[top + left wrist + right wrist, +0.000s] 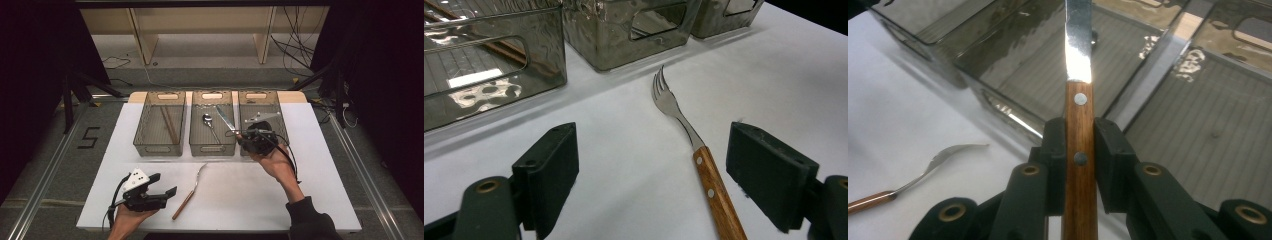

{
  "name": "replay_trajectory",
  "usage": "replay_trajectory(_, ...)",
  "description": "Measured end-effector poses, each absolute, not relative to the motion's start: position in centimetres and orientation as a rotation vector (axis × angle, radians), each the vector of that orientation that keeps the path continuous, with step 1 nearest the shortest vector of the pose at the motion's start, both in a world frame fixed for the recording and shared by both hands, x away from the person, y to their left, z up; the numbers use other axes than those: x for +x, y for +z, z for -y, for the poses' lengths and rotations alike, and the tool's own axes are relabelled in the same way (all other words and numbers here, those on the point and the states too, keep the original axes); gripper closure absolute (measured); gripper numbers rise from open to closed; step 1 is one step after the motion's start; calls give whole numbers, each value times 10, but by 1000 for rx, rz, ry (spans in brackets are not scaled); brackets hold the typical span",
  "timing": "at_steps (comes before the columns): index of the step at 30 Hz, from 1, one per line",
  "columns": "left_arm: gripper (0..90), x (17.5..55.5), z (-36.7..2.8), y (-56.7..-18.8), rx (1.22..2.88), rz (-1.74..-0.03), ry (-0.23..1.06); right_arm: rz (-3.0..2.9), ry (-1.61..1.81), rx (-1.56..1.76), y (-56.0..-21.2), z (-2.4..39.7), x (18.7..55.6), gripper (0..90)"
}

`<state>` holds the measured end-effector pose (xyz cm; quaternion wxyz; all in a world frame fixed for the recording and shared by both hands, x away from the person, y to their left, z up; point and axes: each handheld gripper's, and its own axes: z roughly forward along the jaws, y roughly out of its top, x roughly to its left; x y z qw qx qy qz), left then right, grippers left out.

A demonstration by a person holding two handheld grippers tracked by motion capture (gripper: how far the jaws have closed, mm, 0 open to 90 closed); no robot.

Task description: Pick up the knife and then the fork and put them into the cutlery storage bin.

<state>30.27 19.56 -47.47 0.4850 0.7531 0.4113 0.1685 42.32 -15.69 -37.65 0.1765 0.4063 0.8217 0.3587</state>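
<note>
Over the right bin (280, 107), the right gripper (239, 134) clamps a knife (1080, 125) by its wooden handle, not yet dropped. Near the left gripper (165, 184), jaws wide and empty, a fork (691, 145) waits on the table (240, 195).

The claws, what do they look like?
Both claws are black. The left claw has chunky square pads, brass-coloured rivets, a white plate on top and a black cable. The right claw carries a grey three-cornered plate and black cables. That arm wears a dark sleeve.
</note>
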Motion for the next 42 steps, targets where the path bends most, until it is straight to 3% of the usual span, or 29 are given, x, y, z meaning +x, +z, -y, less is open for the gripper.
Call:
replay_trajectory(24,207,302,-196,-474,1831,-1000,411,-2201,936,1354,-374,193,474,769)
replay_trajectory(42,206,302,-195,-474,1830,-1001,409,-2168,813,1497,-394,201,511,769)
